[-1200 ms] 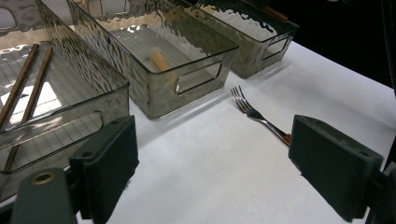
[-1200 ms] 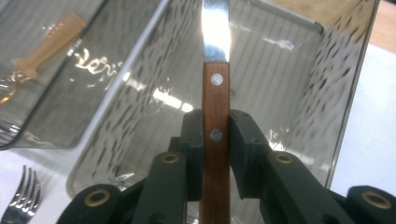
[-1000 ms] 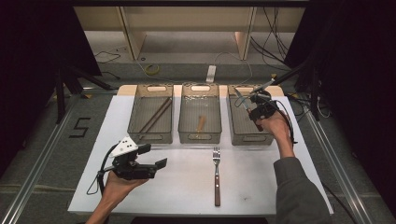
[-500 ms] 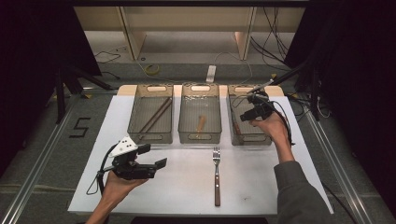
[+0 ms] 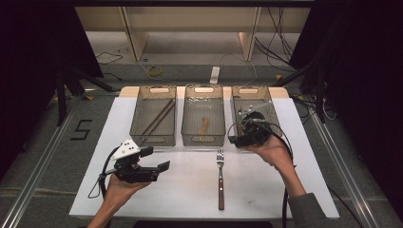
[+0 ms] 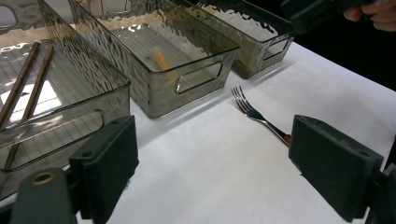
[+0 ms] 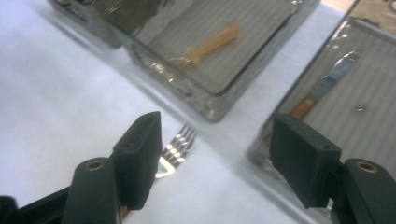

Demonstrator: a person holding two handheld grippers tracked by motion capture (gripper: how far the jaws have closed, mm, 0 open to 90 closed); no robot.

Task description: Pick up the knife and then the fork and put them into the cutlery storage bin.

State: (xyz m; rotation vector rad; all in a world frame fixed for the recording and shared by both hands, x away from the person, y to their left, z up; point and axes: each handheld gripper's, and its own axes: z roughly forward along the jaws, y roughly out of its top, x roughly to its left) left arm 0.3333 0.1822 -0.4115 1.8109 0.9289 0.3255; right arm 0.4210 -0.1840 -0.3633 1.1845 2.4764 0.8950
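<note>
While the right gripper [image 5: 236, 138] hung over the near rim of the right-hand bin [image 5: 271, 108] in the high view, its jaws had just been opening and nothing lay between them. The step in hand looked like sorting cutlery into bins, with one piece apparently dropped off. The fork [image 5: 220, 176] lay on the white table [image 5: 304, 190] at seven o'clock from that gripper, tines toward the bins. The left gripper [image 5: 164, 166] rested at nine o'clock from the fork, jaws spread and empty. Counted here: three clear bins in a row, two chopsticks [image 5: 157, 117] in the left one, one wooden-handled piece [image 5: 204, 126] in the middle one, one fork outside.

In the left gripper view, that gripper's pads stood wide apart with bare table between them. The fork [image 6: 256, 114] lay at one o'clock, and the two chopsticks [image 6: 28, 91] at ten o'clock inside their bin [image 6: 65, 116].

In the right gripper view, the jaws stood spread, the fork's tines [image 7: 180, 142] just inside the left pad. A metal utensil with a brown handle [image 7: 327, 86] lay in the bin at two o'clock. The next move probably called for lowering over the fork's handle and closing squarely on it.
</note>
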